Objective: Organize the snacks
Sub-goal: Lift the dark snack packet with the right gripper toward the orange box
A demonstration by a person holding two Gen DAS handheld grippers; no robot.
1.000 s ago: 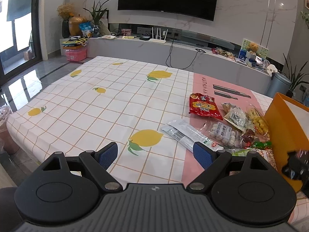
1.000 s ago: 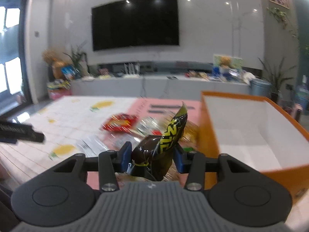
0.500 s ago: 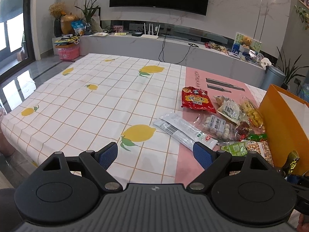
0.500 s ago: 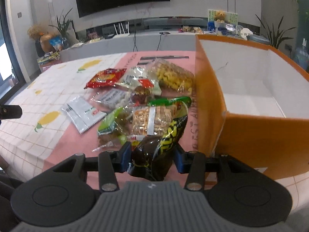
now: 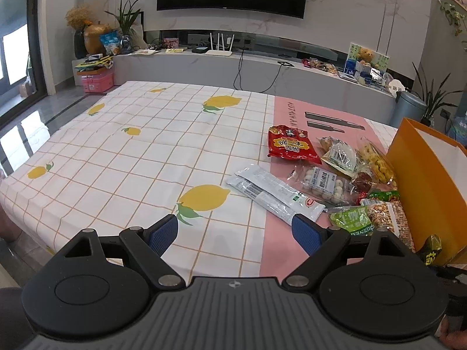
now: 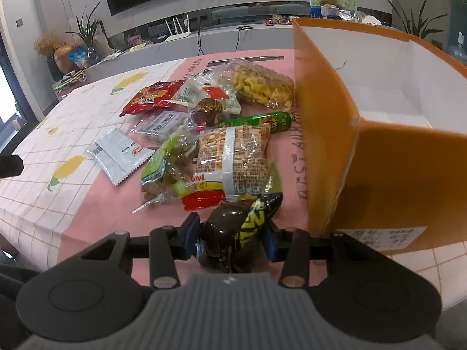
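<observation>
Item: dark yellow-lettered snack packet [image 6: 236, 229], pinched in our right hand-held gripper [image 6: 232, 234]; we lift it clear over the orange box [image 6: 327, 134] wall before releasing; left hand-held gripper [image 5: 235, 234] spread, empty.

Dark glossy pack [image 6: 233, 233] with yellow lettering, pinched upright between right gripper [image 6: 232, 237] pads, low over pink mat just left of orange box [image 6: 327, 134]. Box open, white inside. Other snacks heaped beside it: red bag [image 6: 153, 96], white sachets [image 6: 119, 154], green tube [image 6: 256, 121], yellow puffs [image 6: 261, 87].
</observation>
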